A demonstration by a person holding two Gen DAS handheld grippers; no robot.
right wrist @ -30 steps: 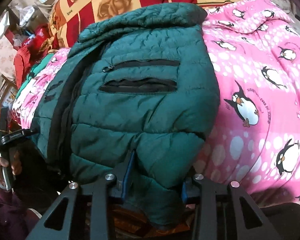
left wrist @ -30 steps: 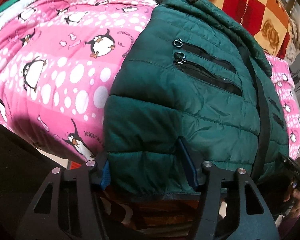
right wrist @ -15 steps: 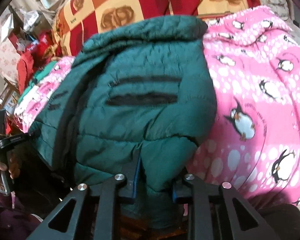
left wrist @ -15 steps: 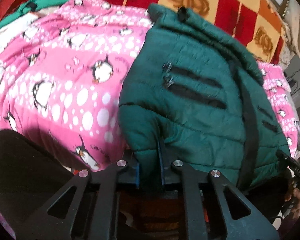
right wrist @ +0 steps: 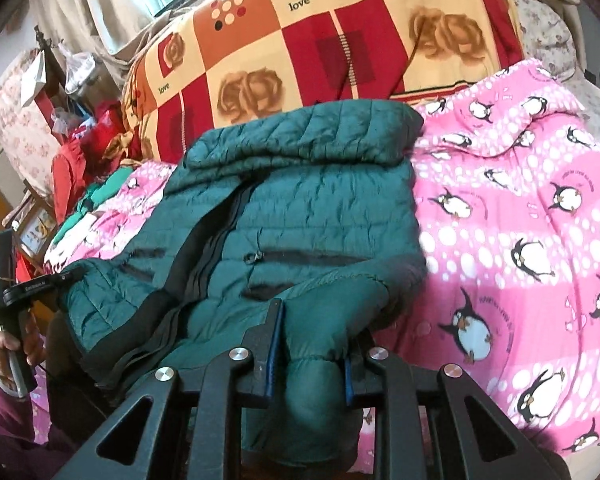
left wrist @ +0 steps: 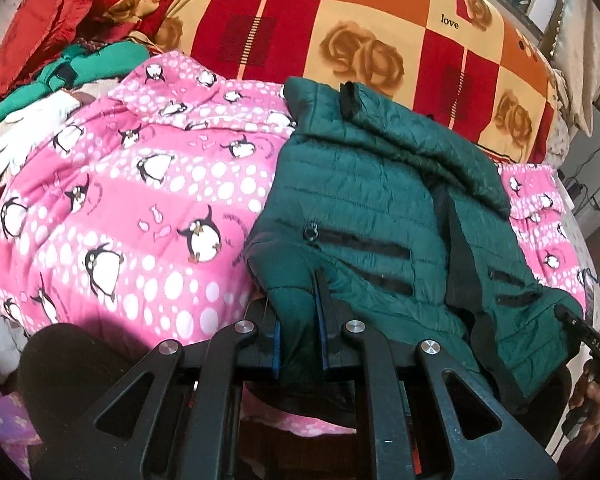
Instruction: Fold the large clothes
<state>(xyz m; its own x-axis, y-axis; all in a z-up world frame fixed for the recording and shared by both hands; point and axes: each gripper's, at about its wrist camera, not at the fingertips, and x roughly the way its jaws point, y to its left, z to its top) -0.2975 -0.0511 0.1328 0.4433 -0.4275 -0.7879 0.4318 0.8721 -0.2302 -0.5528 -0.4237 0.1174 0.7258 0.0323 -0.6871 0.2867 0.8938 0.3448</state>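
A dark green quilted puffer jacket [left wrist: 364, 200] with black zip pockets lies front up on a pink penguin blanket [left wrist: 132, 208]. My left gripper [left wrist: 298, 320] is shut on the jacket's bottom left corner, lifted off the blanket. In the right wrist view the jacket [right wrist: 300, 208] fills the middle, collar at the far end. My right gripper [right wrist: 310, 336] is shut on the jacket's bottom right corner, bunched between the pads. The other gripper shows at the left edge [right wrist: 16, 292], held by a hand.
A checked red, orange and cream rose blanket [left wrist: 340, 28] is piled behind the jacket. Red and green clothes [left wrist: 80, 60] lie at the far left. The pink blanket [right wrist: 520, 220] spreads wide to the right in the right wrist view. Cluttered furniture [right wrist: 52, 92] stands at the left.
Both grippers closed on the jacket's bottom corners and lifted the hem up and toward the collar. The view now shows more of the bed and the checked blanket.
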